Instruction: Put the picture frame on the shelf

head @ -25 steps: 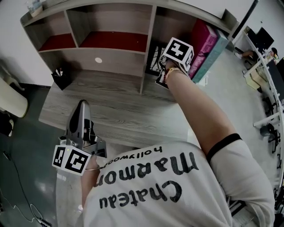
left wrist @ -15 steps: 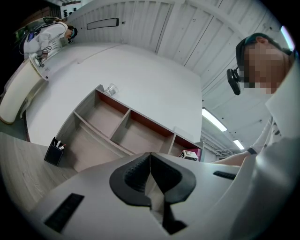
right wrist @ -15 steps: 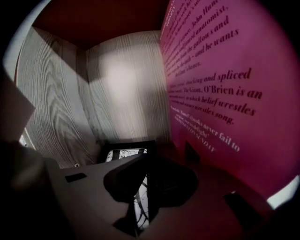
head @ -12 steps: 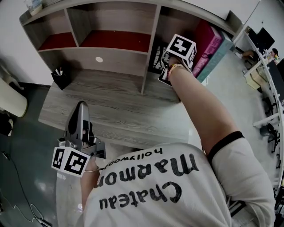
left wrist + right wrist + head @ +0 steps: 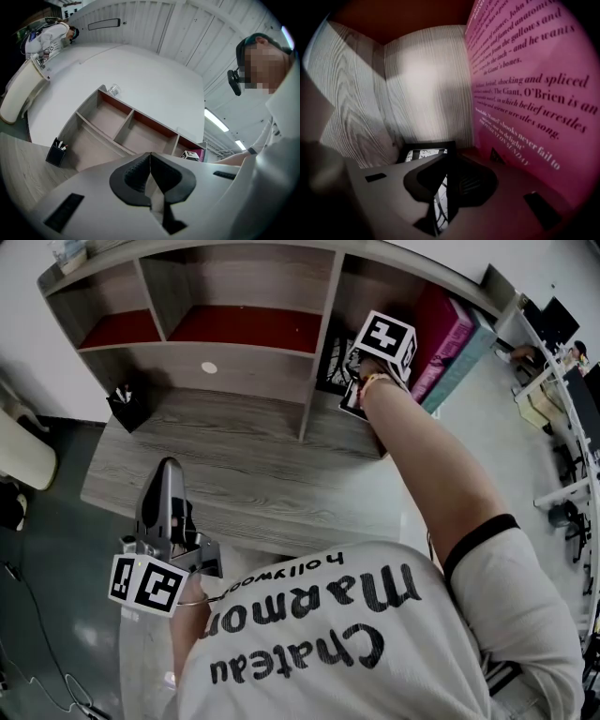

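Upper right of the head view, right gripper [image 5: 446, 186] clamping the picture frame [image 5: 424, 151] in its jaws, inside the shelf [image 5: 317, 334] beside a pink book [image 5: 439, 332], left gripper [image 5: 167, 474] hovering lower left, jaws pressed together.

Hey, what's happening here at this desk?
A person works with two handheld grippers. The right gripper is shut on a black picture frame, holding it inside the shelf's right-hand compartment beside a pink book. The left gripper is shut and empty, near the desk's front edge. The frame is not yet released.
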